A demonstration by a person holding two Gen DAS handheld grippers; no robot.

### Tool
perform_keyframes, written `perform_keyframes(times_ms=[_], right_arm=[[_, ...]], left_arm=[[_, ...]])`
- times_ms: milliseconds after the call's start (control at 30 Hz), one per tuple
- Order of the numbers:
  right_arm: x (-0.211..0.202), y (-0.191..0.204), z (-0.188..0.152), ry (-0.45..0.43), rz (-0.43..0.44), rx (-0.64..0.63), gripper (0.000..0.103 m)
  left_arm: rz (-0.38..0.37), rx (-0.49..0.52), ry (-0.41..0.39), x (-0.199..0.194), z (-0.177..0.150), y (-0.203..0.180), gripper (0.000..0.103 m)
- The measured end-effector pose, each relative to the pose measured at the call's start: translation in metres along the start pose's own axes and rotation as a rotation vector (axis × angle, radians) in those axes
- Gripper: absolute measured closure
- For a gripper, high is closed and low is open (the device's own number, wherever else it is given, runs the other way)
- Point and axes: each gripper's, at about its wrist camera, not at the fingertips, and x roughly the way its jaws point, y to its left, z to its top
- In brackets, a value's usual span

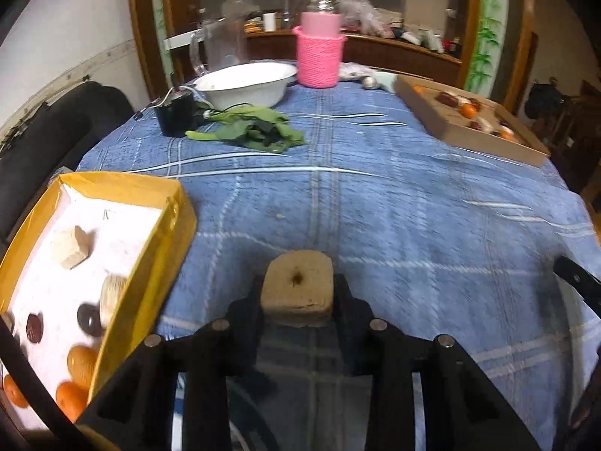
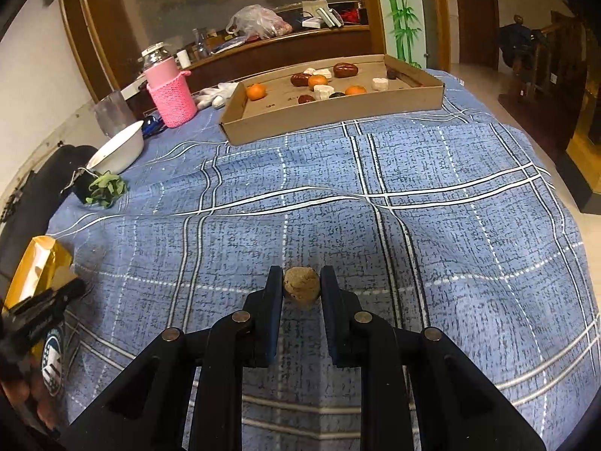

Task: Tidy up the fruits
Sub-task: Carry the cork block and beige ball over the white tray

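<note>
My left gripper (image 1: 298, 293) is shut on a tan, block-shaped fruit piece (image 1: 298, 287) with a small dark hole, held above the blue checked cloth. To its left is a yellow box (image 1: 157, 240) with a white floor holding oranges (image 1: 80, 364), dark dates (image 1: 34, 327) and pale pieces. My right gripper (image 2: 301, 287) is shut on a small round tan fruit (image 2: 301, 286) above the cloth. A brown cardboard tray (image 2: 338, 114) at the far side holds oranges (image 2: 256, 92), red dates (image 2: 345, 70) and white pieces; it also shows in the left wrist view (image 1: 484, 143).
A white bowl (image 1: 244, 88), a pink knitted holder with a jar (image 1: 319, 56), a clear jug (image 1: 218, 47), a black box (image 1: 174, 112) and green leaves (image 1: 255, 131) sit at the far left of the table. A wooden cabinet stands behind. The floor drops off right.
</note>
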Motion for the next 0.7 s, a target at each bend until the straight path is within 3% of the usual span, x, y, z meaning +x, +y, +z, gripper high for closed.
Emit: perform_keyframes(times_ms=[300, 700], right_arm=[[-0.051, 0.032, -0.041, -0.034, 0.011, -0.015, 0.084], [-0.085, 0.063, -0.084, -0.095, -0.023, -0.032, 0.084]], left_arm=[[-0.071, 0.098, -0.037, -0.040, -0.033, -0.030, 0.066], [-0.090, 0.100, -0.097, -0.076, -0.056, -0.020, 0.067]])
